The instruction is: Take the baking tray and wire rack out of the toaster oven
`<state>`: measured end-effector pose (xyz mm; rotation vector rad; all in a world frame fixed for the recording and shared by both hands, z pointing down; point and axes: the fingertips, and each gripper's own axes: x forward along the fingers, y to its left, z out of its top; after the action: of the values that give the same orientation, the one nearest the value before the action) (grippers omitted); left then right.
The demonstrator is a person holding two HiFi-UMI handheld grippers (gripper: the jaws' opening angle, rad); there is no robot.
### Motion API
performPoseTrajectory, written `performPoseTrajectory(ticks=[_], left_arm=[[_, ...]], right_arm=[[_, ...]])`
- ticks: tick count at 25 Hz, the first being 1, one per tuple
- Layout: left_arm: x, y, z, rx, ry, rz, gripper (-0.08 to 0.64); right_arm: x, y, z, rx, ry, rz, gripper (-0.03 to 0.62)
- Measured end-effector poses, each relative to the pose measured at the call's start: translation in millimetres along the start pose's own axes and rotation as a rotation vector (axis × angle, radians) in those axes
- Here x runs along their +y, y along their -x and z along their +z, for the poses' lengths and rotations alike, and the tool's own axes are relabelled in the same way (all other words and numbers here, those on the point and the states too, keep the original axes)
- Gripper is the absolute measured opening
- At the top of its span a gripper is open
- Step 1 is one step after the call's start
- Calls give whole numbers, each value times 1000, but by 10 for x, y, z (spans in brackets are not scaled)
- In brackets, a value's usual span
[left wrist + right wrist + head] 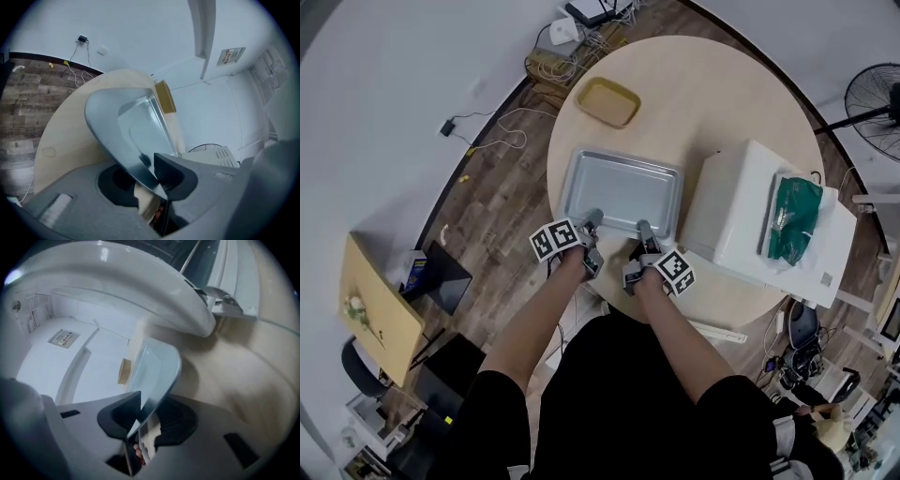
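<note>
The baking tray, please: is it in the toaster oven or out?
Out. The baking tray sits over the round table beside the toaster oven, left claw and right claw clamped on its near rim.

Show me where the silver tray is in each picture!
Head view: tray in the middle, on the table.
Left gripper view: tray at centre, tilted, rim between the jaws.
Right gripper view: tray at centre, edge-on, rim between the jaws.
Shared landmark: tan dish beyond the tray.
</note>
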<state>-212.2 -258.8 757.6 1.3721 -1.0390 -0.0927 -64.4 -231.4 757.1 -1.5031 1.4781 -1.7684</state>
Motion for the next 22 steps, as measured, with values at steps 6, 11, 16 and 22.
performPoseTrajectory(ticks=[6,11,16,22], left_arm=[[17,-100,93,27,-40,69,95],[-1,-126,51,62,-62,110,109],[-20,-132,84,78,-104,202,131],[14,-76,97,92,-160,308,177]], right_arm=[[-35,-88,11,-7,-27,-55,91],[-58,-71,31,11,26,-143,92],[-47,-76,21,13,91,-257,113],[-85,1,93,-6,146,-335,157]])
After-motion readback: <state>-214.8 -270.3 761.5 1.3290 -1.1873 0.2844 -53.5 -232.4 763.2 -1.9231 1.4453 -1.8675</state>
